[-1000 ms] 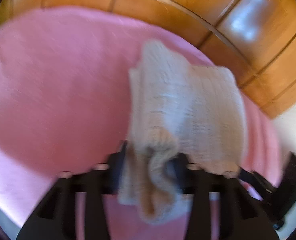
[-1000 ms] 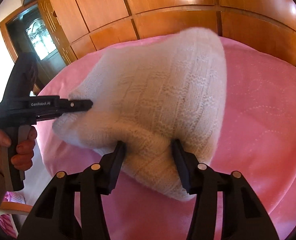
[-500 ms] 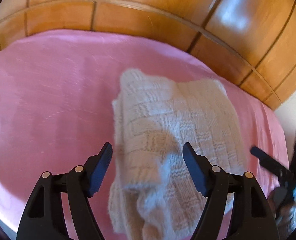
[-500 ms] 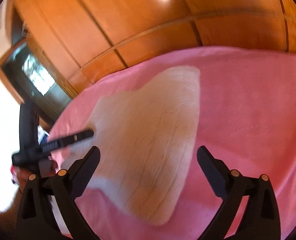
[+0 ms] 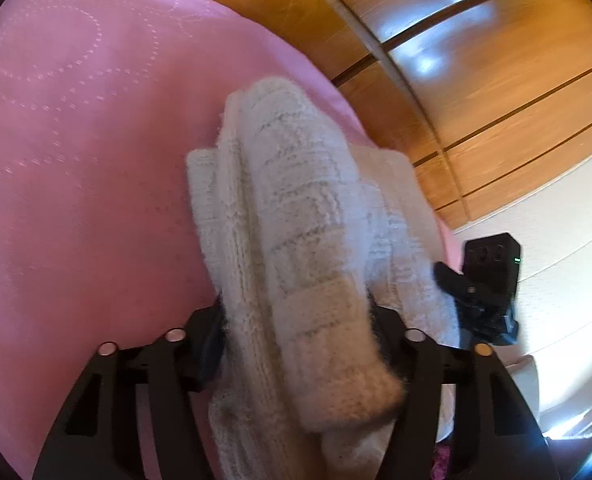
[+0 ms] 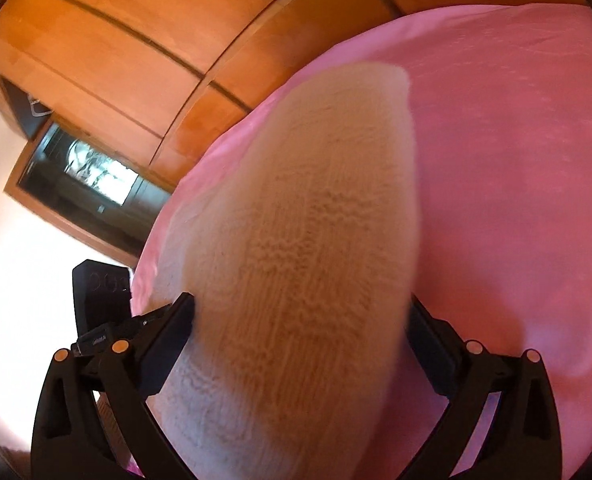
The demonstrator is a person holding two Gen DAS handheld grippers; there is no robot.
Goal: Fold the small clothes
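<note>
A cream knitted garment [image 5: 296,240] lies folded on the pink bed cover [image 5: 76,160]. My left gripper [image 5: 296,332] is shut on a thick bunch of its near edge, fingers pressed into the wool on both sides. In the right wrist view the same garment [image 6: 303,260] fills the middle, and my right gripper [image 6: 299,320] stands around its near end with the jaws wide and the knit between them. The right gripper also shows in the left wrist view [image 5: 455,284] at the garment's right edge.
Wooden wardrobe panels [image 5: 475,60] run behind the bed. A dark glass-fronted cabinet [image 6: 84,184] stands at the far left in the right wrist view. The pink cover [image 6: 515,160] stretches to the right of the garment.
Both grippers were open above the garment half a second ago. The left has come down and shut on its near edge; the right has dropped low around the garment's end.
</note>
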